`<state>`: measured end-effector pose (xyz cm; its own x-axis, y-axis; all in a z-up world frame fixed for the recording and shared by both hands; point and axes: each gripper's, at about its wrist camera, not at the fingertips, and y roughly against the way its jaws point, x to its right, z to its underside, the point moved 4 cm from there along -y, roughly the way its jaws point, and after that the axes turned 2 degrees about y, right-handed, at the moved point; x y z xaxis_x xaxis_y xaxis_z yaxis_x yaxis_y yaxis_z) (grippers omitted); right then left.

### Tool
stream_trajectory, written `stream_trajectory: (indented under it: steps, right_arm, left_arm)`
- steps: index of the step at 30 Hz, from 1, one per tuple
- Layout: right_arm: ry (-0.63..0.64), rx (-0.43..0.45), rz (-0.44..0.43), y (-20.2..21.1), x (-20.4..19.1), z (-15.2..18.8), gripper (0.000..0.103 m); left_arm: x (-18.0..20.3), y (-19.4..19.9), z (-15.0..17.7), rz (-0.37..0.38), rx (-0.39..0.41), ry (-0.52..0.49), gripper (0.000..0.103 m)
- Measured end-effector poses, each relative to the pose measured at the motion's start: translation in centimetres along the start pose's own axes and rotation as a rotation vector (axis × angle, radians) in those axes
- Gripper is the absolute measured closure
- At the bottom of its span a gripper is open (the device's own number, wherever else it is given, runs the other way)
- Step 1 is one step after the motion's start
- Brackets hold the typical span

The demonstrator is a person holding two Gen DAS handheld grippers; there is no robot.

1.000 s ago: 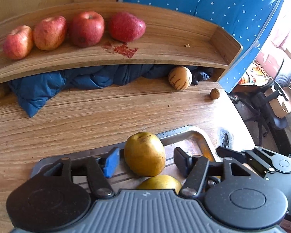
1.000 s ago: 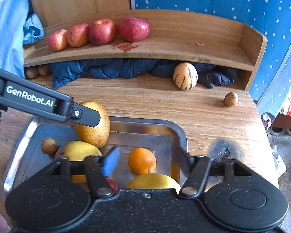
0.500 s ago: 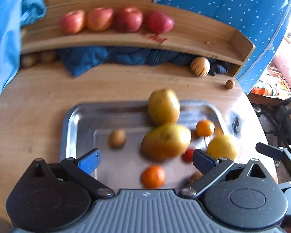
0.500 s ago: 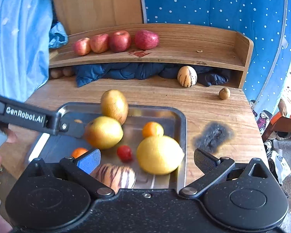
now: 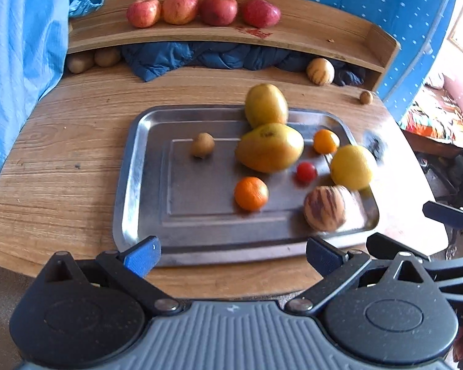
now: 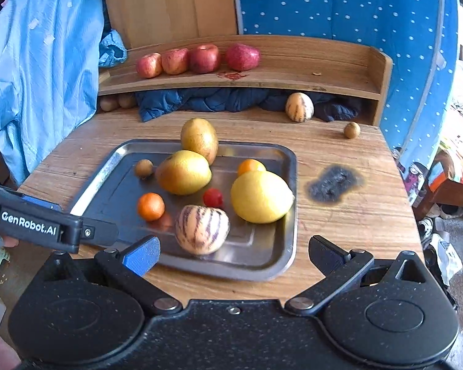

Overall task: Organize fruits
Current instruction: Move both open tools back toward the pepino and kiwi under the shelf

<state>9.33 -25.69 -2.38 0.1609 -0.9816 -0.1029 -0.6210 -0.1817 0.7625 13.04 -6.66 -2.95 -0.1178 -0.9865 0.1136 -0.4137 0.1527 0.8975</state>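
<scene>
Both grippers, left (image 5: 231,251) and right (image 6: 233,251), jaws apart, empty, short of tray (image 6: 108,160). Pick upright pear (image 6: 199,138); grip its belly, lift straight.

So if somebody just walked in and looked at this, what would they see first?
Probably the shiny metal tray in the middle of the wooden table, full of fruit: a big yellow lemon, two pears, small oranges and a stripy melon near the front edge. Next, the row of four red apples lined up on the shelf behind. Both grippers, left and right, hang open and empty in front of the tray.
</scene>
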Motion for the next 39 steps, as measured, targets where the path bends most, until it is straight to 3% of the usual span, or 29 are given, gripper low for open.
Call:
stream_trajectory:
  steps: [8,17,29,39]
  right_arm:
    - [-0.06,0.002,0.027,1.4,2.3,0.6,0.001]
    - [-0.12,0.02,0.07,0.9,5.5,-0.1,0.001]
    - [-0.142,0.031,0.187,-2.5,11.6,-3.9,0.001]
    - [-0.127,0.006,0.225,-7.0,14.4,-6.6,0.001]
  left_arm:
    - [2.8,0.6,-0.2,0.011,0.003,-0.062,0.001]
    - [5.5,-0.9,-2.8,-0.002,-0.002,-0.12,0.001]
    - [9.5,-5.6,-11.7,0.037,0.015,-0.172,0.001]
    - [11.8,-10.4,-18.1,0.052,0.031,-0.194,0.001]
